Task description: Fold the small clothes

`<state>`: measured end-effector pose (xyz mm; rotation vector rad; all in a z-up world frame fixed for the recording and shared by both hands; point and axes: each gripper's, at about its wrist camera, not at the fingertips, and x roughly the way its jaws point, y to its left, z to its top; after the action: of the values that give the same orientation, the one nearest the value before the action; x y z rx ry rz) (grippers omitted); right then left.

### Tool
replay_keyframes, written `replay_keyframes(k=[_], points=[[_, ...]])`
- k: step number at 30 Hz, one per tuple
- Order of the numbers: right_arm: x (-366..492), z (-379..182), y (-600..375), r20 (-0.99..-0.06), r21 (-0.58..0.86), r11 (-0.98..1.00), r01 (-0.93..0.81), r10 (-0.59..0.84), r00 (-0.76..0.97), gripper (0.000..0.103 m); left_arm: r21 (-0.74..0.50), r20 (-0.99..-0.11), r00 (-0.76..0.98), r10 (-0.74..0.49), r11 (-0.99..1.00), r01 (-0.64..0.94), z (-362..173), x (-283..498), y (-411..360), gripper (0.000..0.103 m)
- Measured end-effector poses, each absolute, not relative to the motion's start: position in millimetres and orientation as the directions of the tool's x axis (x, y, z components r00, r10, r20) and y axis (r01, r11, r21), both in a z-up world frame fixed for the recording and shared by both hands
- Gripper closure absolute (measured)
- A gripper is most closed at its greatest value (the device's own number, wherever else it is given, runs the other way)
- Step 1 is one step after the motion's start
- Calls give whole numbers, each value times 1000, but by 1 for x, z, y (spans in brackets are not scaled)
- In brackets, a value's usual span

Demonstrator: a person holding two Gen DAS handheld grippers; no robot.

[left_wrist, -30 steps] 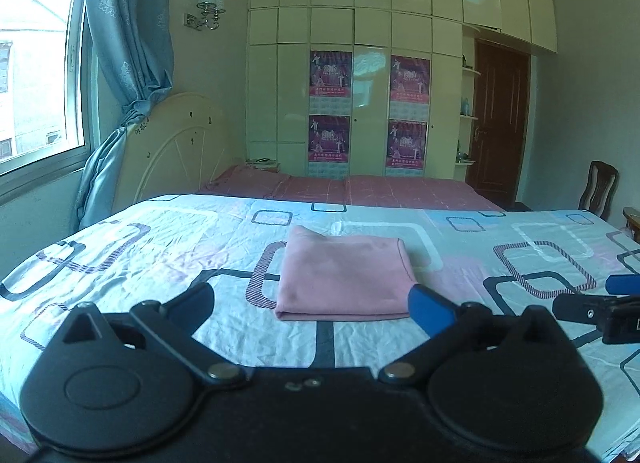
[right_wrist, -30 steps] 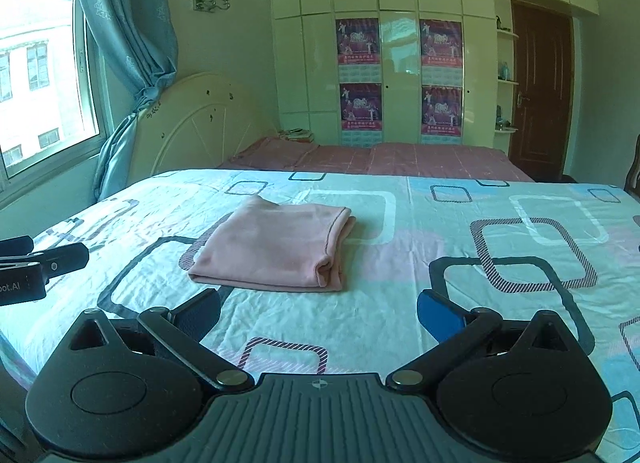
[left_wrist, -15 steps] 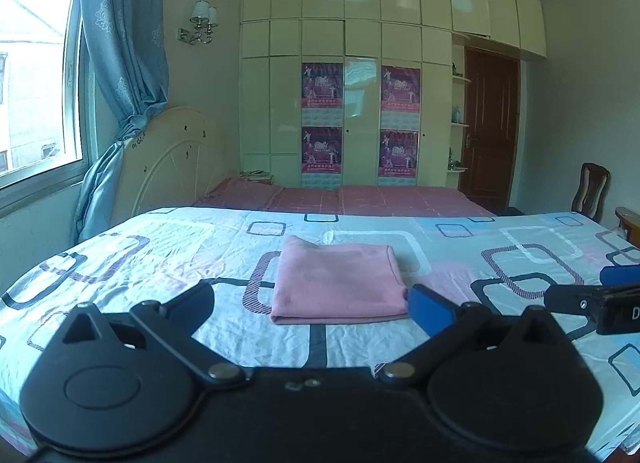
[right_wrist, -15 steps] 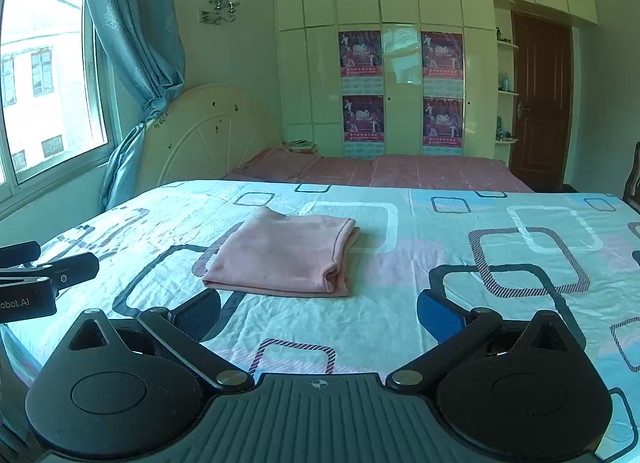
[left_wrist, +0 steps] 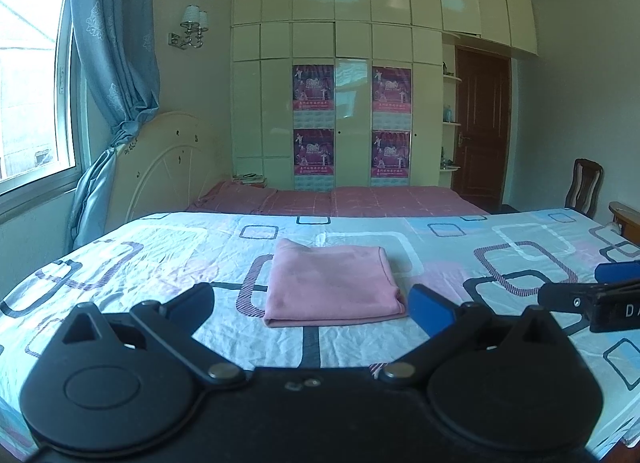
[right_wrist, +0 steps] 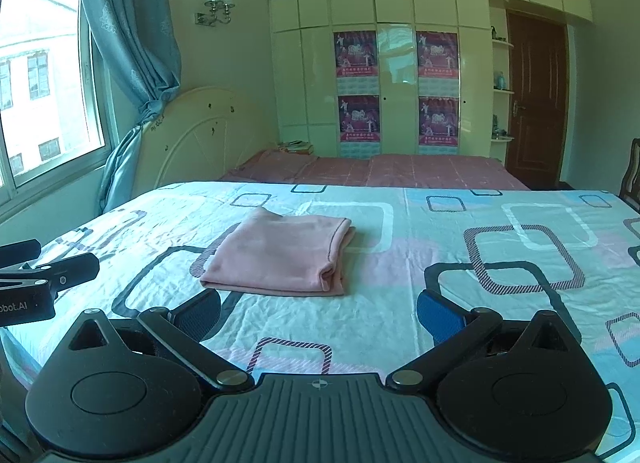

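While both grippers hang back above the near edge of the bed (left_wrist: pixel 160 259), a pink garment (left_wrist: pixel 332 287) lies folded into a neat, compact rectangle on the patterned sheet, roughly in the middle of the mattress. Nothing touches it.

From the left wrist view, the left gripper (left_wrist: pixel 310 303) has its jaws spread wide and empty, with the garment seen in the gap between them but well beyond the fingertips. The right gripper (left_wrist: pixel 588 295) enters that view from the right side, apart from the cloth. From the right wrist view, the right gripper's jaws are likewise wide open and hold nothing, and the garment sits ahead and slightly left.

Compared with a second ago, both cameras have risen and drawn back a little: more of the wardrobe (left_wrist: pixel 352 75) and ceiling shows, and the garment looks smaller and farther off. The cloth itself has kept the same shape and place.

That retreat, with both jaws open and the stacked layers lying flat, suggests the fold of this piece is finished. A door (right_wrist: pixel 536 95) and curtained window (right_wrist: pixel 44 75) frame the room behind.
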<state>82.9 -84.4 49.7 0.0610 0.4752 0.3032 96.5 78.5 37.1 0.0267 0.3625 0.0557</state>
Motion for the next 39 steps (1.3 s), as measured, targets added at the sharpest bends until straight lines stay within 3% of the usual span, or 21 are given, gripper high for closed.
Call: replay_keyframes(k=[39], points=[[89,50,-85,-438,148,948,-282,318,841,0,59,-345,936,62,997,-44,40,98,85,0]])
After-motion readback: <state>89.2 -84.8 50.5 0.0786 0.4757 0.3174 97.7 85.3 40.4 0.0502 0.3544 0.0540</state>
